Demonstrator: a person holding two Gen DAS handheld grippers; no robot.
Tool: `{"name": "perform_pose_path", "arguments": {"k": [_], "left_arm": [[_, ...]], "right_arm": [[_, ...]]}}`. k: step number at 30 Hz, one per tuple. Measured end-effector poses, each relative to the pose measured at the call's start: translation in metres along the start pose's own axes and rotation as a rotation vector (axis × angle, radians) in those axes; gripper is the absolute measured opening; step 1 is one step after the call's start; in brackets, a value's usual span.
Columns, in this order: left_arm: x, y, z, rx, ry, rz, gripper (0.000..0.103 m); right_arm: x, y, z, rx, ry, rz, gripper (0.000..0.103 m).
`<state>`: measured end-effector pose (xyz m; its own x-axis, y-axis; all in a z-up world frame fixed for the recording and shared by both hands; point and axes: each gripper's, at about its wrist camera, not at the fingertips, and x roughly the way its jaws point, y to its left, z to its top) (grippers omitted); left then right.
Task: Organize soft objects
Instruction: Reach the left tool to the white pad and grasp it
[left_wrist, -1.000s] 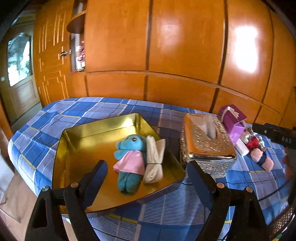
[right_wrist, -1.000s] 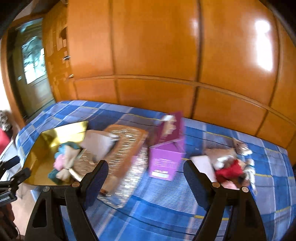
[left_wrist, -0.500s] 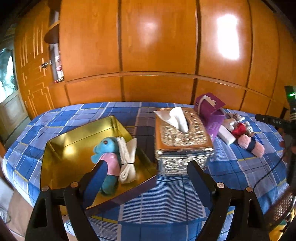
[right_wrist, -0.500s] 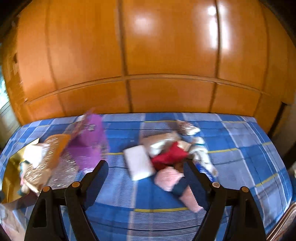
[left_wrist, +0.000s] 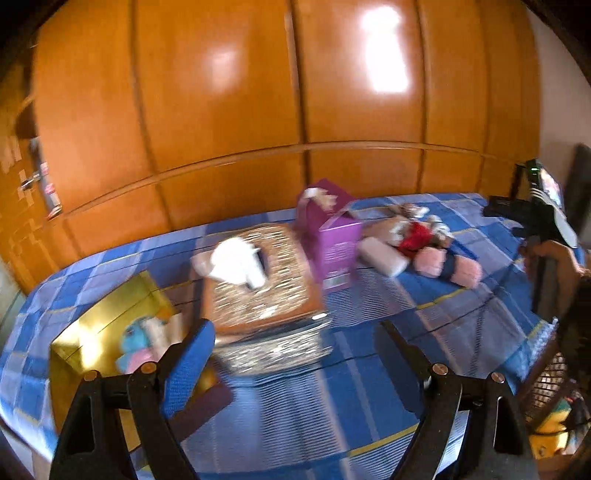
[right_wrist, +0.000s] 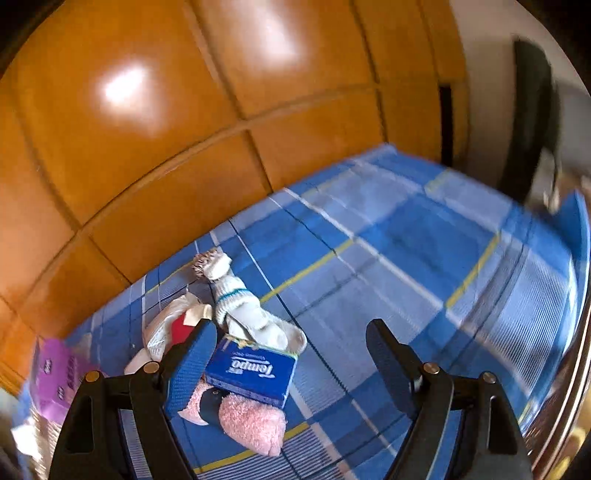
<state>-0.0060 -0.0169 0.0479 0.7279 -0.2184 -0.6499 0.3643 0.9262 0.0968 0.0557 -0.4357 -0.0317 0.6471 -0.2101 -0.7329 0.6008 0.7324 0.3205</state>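
Observation:
A heap of soft things lies on the blue checked bedspread (right_wrist: 388, 258): a pink fluffy sock (right_wrist: 243, 421), a white sock (right_wrist: 243, 310), a red cloth (right_wrist: 181, 328) and a blue Tempo tissue pack (right_wrist: 251, 373). My right gripper (right_wrist: 291, 354) hovers open just above and right of the heap, nothing between its fingers. In the left wrist view the same heap (left_wrist: 417, 240) lies far right. My left gripper (left_wrist: 295, 354) is open and empty over the bedspread, in front of the ornate tissue box (left_wrist: 258, 273). A gold tray (left_wrist: 96, 336) at left holds a blue plush toy (left_wrist: 135, 347).
A purple tissue box (left_wrist: 332, 236) stands between the ornate box and the heap. Glossy wooden wardrobe panels (left_wrist: 258, 110) back the bed. The hand holding the right gripper (left_wrist: 554, 254) shows at the right edge. A dark chair (right_wrist: 532, 122) stands beyond the bed's far end.
Both views have swung right. The tray and ornate box slid leftward in the left view. The right gripper rolled and dropped toward the sock heap, which is now close under its left finger.

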Motion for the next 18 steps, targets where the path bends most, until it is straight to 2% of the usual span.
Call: {"name": "perform_pose_path", "arguments": {"k": [4,7,11,13,16,18], "left_arm": [[0.017,-0.035,0.019,0.088,0.022,-0.073,0.088],[0.039,-0.059,0.033,0.115,0.088,-0.121,0.088],[0.081,-0.089,0.044,0.09,0.172,-0.175,0.087],[0.106,-0.105,0.048,0.096,0.21,-0.178,0.083],[0.144,-0.123,0.054,0.068,0.278,-0.184,0.083],[0.17,-0.134,0.06,0.048,0.32,-0.163,0.081]], "right_arm": [[0.001,-0.01,-0.002,0.067,0.033,0.031,0.084],[0.001,-0.011,-0.003,0.079,0.041,0.05,0.084],[0.001,-0.008,-0.002,0.079,0.05,0.083,0.084],[0.003,-0.007,-0.002,0.079,0.051,0.096,0.084],[0.004,-0.006,-0.001,0.079,0.055,0.121,0.084],[0.004,-0.005,-0.001,0.075,0.059,0.14,0.084]]}}
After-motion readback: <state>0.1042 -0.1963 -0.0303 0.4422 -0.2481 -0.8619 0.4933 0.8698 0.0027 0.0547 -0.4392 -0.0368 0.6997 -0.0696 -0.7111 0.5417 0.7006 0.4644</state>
